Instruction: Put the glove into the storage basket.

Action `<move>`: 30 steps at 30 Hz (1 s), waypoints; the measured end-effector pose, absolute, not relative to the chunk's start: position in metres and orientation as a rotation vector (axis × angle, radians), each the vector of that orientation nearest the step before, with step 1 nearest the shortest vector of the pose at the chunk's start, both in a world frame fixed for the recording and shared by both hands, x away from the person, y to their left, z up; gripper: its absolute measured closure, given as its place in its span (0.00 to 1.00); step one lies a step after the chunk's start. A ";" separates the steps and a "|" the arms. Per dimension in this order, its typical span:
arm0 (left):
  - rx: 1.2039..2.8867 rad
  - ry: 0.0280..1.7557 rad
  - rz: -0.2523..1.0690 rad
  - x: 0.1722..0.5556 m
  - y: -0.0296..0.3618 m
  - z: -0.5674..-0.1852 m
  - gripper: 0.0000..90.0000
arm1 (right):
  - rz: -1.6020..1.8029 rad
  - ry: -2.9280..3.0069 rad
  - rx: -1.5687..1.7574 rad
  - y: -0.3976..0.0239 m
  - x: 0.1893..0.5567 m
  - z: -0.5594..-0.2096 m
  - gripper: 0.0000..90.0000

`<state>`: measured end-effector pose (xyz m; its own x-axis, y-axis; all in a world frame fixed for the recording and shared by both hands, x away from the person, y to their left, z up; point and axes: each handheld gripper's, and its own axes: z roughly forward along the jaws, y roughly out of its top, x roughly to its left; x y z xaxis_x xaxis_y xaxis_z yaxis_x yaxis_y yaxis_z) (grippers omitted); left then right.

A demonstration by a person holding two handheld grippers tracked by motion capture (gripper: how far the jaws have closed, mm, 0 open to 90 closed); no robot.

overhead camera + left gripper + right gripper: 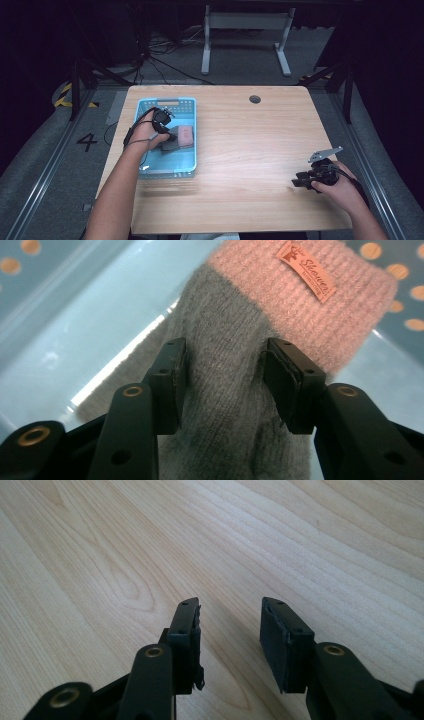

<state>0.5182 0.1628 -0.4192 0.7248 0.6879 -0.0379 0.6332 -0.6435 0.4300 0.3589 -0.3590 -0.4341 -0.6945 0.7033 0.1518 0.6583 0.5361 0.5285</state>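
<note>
High view: a blue basket (pixel 150 172) sits at centre-left of the frame on the wooden table (pixel 240 145). The left gripper (pixel 167 131) reaches into it, onto a grey sock (pixel 170 142) with a pink cuff. The right gripper (pixel 300 181) rests at the lower right, above bare wood.

Left gripper view: the left gripper (pixel 222 377) has both jaws pressed against the grey sock (pixel 225 340) — pink cuff upper right, blue basket (pixel 75 315) floor behind.

Right gripper view: the right gripper (pixel 230 640) jaws stand narrowly parted, empty, over the table (pixel 150 540).
</note>
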 end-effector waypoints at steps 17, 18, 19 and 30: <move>2.383 1.040 0.266 0.495 0.162 -0.392 0.38 | 0.886 2.701 1.141 -0.349 0.372 -0.431 0.66; 2.375 1.042 0.266 0.492 0.162 -0.389 0.38 | 0.888 2.703 1.131 -0.347 0.374 -0.431 0.66; 2.361 1.044 0.271 0.489 0.161 -0.386 0.38 | 0.887 2.704 1.129 -0.346 0.375 -0.431 0.66; 2.273 1.015 0.283 0.430 0.157 -0.350 0.37 | 0.902 2.734 1.071 -0.334 0.390 -0.428 0.65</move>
